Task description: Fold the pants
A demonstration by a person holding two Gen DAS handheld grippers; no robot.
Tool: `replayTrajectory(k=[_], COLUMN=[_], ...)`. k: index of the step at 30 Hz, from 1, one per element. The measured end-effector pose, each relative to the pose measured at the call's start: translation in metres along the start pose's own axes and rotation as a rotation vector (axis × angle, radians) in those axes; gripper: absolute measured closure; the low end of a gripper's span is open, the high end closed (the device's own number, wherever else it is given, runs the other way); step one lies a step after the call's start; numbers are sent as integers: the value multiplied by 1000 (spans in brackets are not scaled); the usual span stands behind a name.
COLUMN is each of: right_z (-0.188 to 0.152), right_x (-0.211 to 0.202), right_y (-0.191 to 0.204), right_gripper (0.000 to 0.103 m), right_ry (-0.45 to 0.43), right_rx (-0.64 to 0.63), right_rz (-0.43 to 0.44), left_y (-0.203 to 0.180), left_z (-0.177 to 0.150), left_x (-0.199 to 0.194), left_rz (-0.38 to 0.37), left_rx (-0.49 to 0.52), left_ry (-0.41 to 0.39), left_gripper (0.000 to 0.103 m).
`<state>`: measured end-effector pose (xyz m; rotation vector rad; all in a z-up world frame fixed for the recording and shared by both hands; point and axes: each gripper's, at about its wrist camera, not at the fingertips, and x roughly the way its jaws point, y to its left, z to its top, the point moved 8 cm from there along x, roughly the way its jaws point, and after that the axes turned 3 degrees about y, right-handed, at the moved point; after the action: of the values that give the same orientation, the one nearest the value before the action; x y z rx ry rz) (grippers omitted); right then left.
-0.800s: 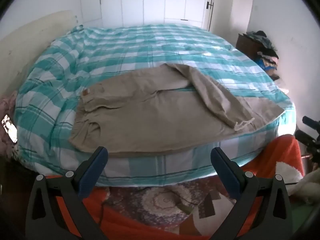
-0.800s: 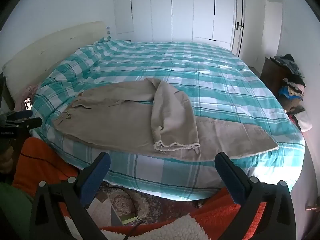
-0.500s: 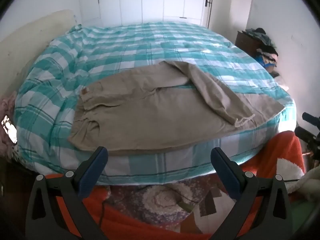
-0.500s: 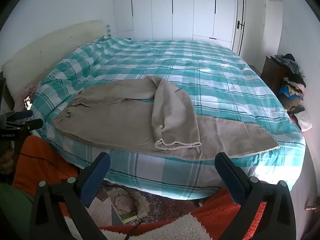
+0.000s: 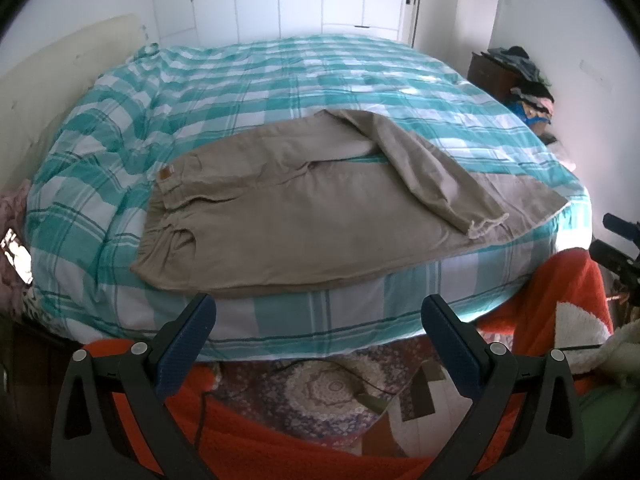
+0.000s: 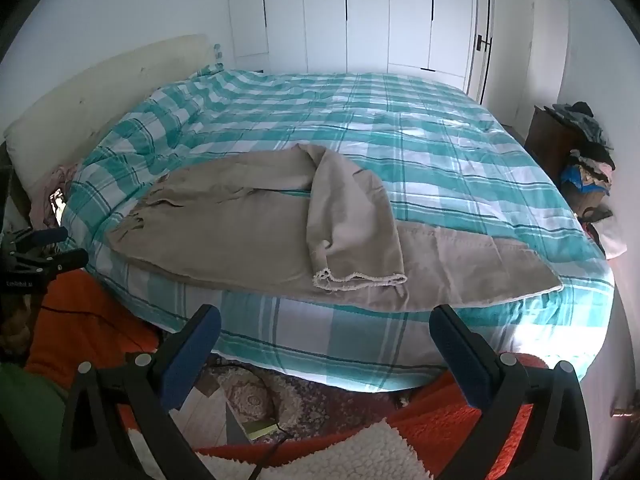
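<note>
Short of the bed's (image 5: 280, 320) near edge, I hold my left gripper (image 5: 318, 322) with its blue-padded fingers (image 5: 184, 344) spread wide and nothing between them, over the patterned rug (image 5: 320, 392) and the orange blanket (image 5: 280, 448) that lie on the floor on my side of the bed. My right gripper (image 6: 326, 334) hangs the same way, also short of the bed's near edge, fingers (image 6: 460, 356) wide apart and holding nothing, with a white fleecy patch (image 6: 360, 456) of the blanket below it. Neither gripper touches the bed or the cloth. On the bed, along its near edge, lie the beige pants (image 5: 300, 220), spread out across the teal and white checked cover (image 5: 260, 92). Their waistband (image 5: 168, 200), with a small tan label (image 5: 165, 173), points toward the headboard (image 6: 100, 92) end of the bed. One leg lies flat along the near edge, its hem reaching the corner of the bed away from the headboard. The other leg (image 6: 348, 216) is folded back over it, so its frayed hem (image 6: 360, 280) rests on top of the flat leg close to the bed's near edge. Beyond the far side of the bed stand white wardrobe doors (image 6: 360, 16), and off the bed's foot end a pile of clothes (image 6: 588, 160) sits on a dark cabinet (image 6: 544, 140).
</note>
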<state>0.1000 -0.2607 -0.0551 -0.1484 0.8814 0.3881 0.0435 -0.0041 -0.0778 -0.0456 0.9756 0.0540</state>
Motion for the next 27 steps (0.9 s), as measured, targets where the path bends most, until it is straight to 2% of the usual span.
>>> replayTrajectory(k=[15,27], right_z=[-2,-9], right_x=[0,-1], right_y=[-1,-11], right_gripper=[0,0], right_ry=[-4,1], right_rx=[13,55], right_rz=[-4,-1], left_y=[7,-3], left_z=[-1,-2], left_x=[-2,2], left_rz=[23,29], left_rx=[-4,18], left_ry=[-10,3], left_gripper=[1,1])
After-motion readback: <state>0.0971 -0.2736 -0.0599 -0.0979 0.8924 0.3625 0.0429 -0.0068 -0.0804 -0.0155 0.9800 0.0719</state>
